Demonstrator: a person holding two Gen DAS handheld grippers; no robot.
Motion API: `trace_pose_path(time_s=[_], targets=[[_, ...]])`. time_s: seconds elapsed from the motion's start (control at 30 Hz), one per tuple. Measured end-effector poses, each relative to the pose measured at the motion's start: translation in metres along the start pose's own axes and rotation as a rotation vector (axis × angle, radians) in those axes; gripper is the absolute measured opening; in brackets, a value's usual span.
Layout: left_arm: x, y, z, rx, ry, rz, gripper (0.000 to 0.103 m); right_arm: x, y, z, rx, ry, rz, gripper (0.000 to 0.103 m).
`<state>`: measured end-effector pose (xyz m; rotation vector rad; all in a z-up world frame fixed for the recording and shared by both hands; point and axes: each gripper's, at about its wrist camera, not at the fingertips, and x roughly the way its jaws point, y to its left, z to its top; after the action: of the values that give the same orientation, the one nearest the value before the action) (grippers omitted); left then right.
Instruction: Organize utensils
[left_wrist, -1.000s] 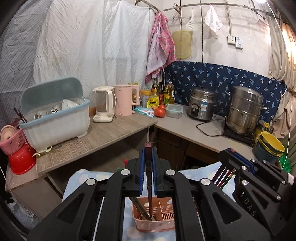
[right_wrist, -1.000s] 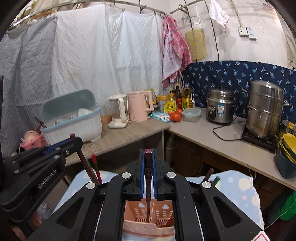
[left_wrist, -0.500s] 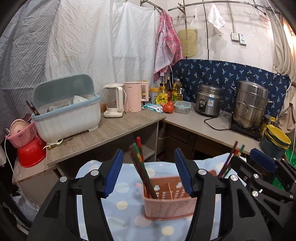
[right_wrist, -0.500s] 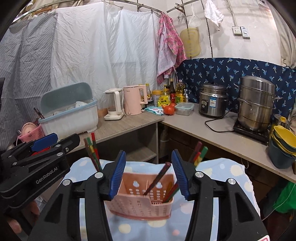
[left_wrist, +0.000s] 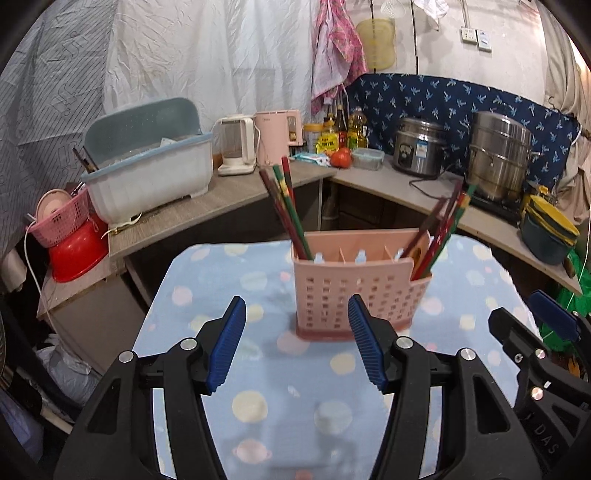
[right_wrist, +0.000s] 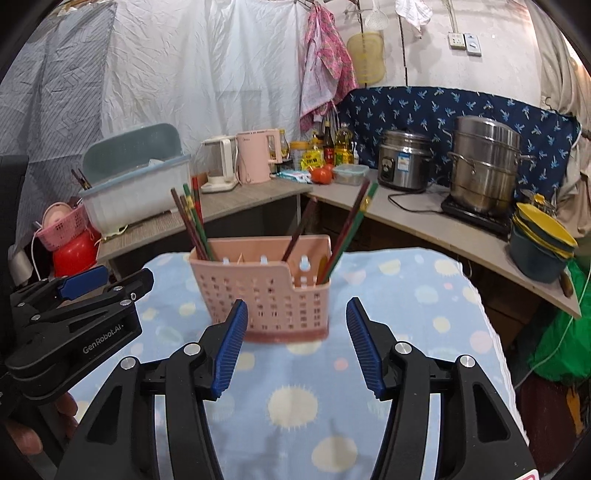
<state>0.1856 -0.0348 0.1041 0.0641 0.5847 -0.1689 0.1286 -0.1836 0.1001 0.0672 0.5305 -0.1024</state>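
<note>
A pink slotted utensil holder (left_wrist: 358, 291) (right_wrist: 266, 291) stands on the blue dotted cloth (left_wrist: 221, 280). Red and green chopsticks lean in its left end (left_wrist: 288, 206) (right_wrist: 192, 221) and its right end (left_wrist: 443, 229) (right_wrist: 351, 225). One dark chopstick (right_wrist: 299, 232) leans in a middle slot. My left gripper (left_wrist: 295, 301) is open and holds nothing, a little short of the holder. My right gripper (right_wrist: 297, 302) faces the holder's front with its jaws opening and nothing between them. Each gripper shows at the edge of the other's view: the right (left_wrist: 546, 325) and the left (right_wrist: 92, 288).
An L-shaped counter runs behind the table. On it are a white-and-blue dish rack (left_wrist: 147, 173), two kettles (left_wrist: 258, 144), bottles, a rice cooker (left_wrist: 421, 151), a steel steamer pot (left_wrist: 498, 155) and stacked bowls (left_wrist: 550, 229). A red basin (left_wrist: 74, 251) sits low at left.
A second ago each gripper was shut on a chopstick above the holder. Both opened, the chopsticks now stand in the holder, and both grippers drew back and down from it.
</note>
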Motion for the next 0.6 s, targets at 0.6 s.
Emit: trace_pose_path(time_s=[0.6], targets=[[-0.037, 0.003, -0.059, -0.051, 0.077, -0.015, 0.056, -0.035, -0.004, -0.065, 0.1, 0.106, -0.005, 0.054]])
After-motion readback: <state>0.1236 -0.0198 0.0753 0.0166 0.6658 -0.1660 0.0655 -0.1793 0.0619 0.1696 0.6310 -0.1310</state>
